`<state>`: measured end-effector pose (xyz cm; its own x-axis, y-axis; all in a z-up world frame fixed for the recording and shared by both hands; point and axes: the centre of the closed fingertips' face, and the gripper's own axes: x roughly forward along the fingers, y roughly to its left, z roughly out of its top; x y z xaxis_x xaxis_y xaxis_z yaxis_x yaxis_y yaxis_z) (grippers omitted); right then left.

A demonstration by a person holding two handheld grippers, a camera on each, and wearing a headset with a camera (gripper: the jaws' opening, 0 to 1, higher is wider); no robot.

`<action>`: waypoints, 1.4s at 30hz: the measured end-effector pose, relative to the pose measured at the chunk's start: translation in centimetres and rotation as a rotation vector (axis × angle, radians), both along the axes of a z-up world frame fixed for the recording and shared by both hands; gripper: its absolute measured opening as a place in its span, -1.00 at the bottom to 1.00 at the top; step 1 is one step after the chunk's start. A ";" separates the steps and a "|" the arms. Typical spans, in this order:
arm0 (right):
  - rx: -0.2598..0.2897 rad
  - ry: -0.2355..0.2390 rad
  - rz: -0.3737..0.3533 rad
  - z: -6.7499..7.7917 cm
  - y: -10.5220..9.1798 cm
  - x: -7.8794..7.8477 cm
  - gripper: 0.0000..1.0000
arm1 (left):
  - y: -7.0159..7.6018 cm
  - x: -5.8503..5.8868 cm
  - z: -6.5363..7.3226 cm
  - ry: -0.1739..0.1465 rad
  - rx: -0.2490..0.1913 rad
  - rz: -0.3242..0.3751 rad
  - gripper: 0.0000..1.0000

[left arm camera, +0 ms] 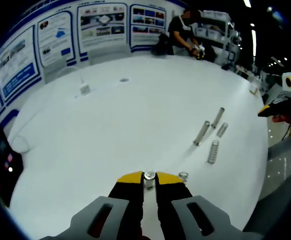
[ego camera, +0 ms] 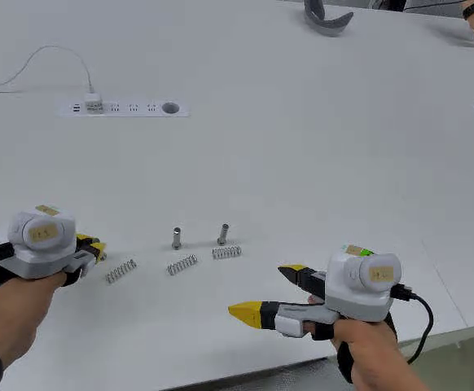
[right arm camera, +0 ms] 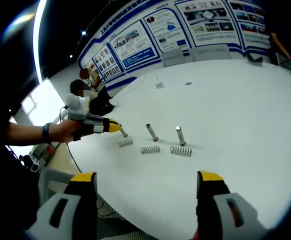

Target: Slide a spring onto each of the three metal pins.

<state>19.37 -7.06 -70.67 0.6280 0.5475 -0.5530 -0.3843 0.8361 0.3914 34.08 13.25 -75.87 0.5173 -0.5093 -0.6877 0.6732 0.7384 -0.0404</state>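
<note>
Left gripper (left arm camera: 149, 175) at lower centre gripped one pin (left arm camera: 149, 180), right gripper (ego camera: 257, 290) at lower right gaped wide, while two other pins (ego camera: 177, 237) stood mid-frame just above three springs (ego camera: 182, 265) lying flat.

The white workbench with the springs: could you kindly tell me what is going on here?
A person works with two yellow-tipped handheld grippers. The left gripper has its jaws shut on one short silver metal pin; the right gripper hovers open. Two more pins stand upright on the white workbench, and three small coil springs lie beside them, none on a pin yet.
</note>
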 end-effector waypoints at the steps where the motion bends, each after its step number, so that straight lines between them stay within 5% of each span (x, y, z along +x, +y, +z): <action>1: -0.001 0.000 0.000 0.0 0.0 0.0 0.66 | 0.1 0.1 0.1 -0.003 0.002 0.001 -0.83; 20: 0.006 0.010 -0.005 -0.4 -0.1 -0.5 0.67 | -1.3 0.4 1.1 -0.020 -0.024 -0.008 -0.84; 42: 0.009 0.013 -0.017 -0.5 -0.4 -0.6 0.67 | -4.0 0.3 0.6 -0.020 -0.025 -0.059 -0.84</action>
